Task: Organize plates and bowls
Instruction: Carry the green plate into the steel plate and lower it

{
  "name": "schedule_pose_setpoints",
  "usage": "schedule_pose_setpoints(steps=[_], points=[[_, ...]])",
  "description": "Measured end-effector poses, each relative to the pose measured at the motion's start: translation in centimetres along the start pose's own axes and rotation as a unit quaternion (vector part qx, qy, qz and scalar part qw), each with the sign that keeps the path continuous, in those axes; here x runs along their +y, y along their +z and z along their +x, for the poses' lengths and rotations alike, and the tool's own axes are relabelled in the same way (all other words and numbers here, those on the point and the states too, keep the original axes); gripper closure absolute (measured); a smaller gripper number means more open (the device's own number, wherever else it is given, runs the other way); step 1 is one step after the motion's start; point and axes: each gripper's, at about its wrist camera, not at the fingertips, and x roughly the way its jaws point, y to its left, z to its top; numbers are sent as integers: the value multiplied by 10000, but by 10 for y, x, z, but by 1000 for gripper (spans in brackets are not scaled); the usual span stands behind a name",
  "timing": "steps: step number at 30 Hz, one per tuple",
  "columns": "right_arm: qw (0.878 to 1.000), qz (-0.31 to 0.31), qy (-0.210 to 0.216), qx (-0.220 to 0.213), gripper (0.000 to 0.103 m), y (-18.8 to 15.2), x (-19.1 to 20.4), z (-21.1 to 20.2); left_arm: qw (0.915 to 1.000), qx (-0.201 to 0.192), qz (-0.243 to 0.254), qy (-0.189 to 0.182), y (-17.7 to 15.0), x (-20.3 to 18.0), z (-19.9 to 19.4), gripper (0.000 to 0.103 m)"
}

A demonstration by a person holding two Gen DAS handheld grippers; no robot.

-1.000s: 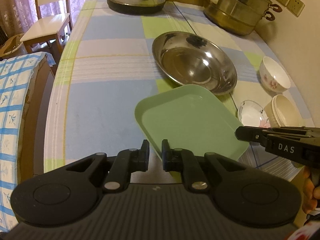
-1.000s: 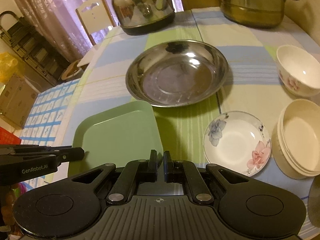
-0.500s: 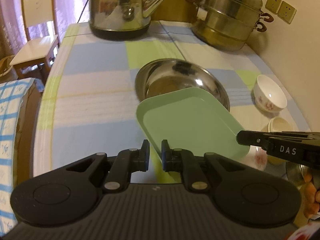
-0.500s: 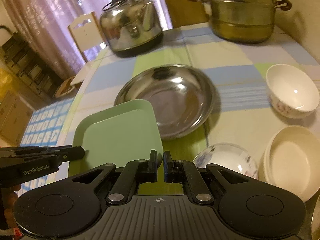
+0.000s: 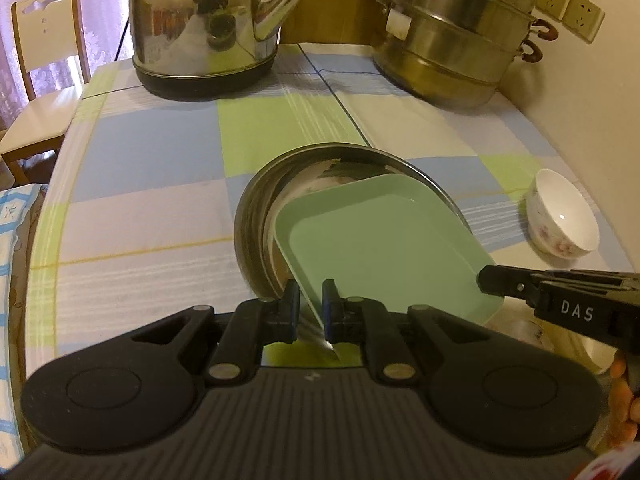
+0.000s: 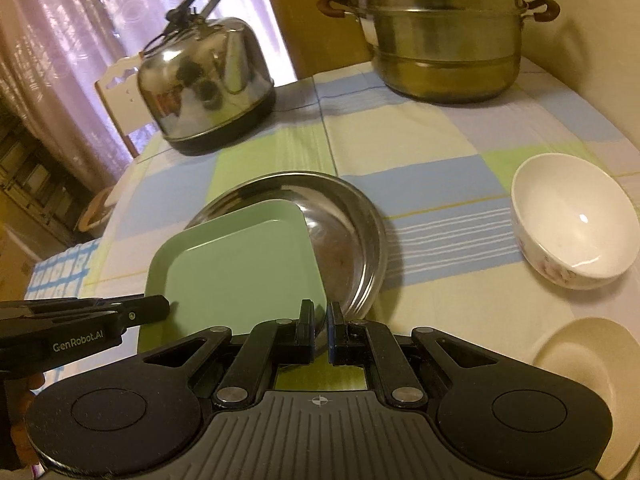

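Two pairs of tongs carry one green tray (image 5: pixel 384 248) between them, and I hold it over the steel basin (image 5: pixel 256 216) in the middle of the checked worktop (image 5: pixel 140 152). Starting at the left, my left tongs (image 5: pixel 311 307) are clamped on the tray's near left rim, the thin edge pinched between the pads. The tray itself is tilted, with its far corner reaching in over the basin's bowl; whether it touches the steel I cannot tell. It looks like light, stiff plastic with a smooth, rather slippery face, so the raised rim is the sensible place to grip, and two opposite holds keep it from swinging. Further right, my right tongs (image 6: pixel 319 324) are closed on the tray's near right corner in the same way. Beyond them a white flowered bowl (image 6: pixel 572 224) stands apart on the worktop, and a cream bowl (image 6: pixel 592 360) sits nearer at the right edge; both look breakable and want a gentle grip on the lip. I judge the tray is about to be set into the basin.
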Motion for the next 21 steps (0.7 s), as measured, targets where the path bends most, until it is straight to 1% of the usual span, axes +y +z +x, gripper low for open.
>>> schedule_pose_setpoints(steps=[12,21], points=[[9995,64,-174,252,97,12,-9,39,9996,294,23,12,14,7,44,92],[9989,102,-234,390,97,16,-12,51,9991,435,-10,-16,16,10,58,92]])
